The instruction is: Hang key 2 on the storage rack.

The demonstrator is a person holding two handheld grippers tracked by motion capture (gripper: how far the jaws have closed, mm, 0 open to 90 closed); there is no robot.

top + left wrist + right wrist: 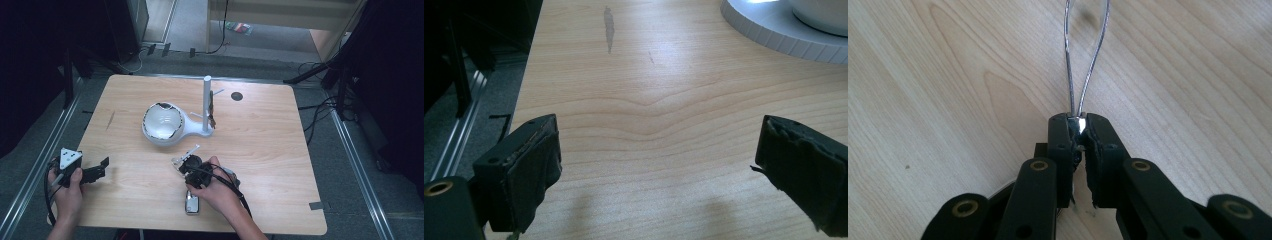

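My right gripper (1077, 131) has its jaws pinched tight on the end of a thin metal wire loop (1087, 55), which runs out ahead of them just above the wooden surface (260, 150). In the high view that gripper (187, 162) sits near the front middle of the surface, just short of the white bowl stand (165, 124). My left gripper (102, 167) rests by the front left edge, jaws spread wide with nothing between them.
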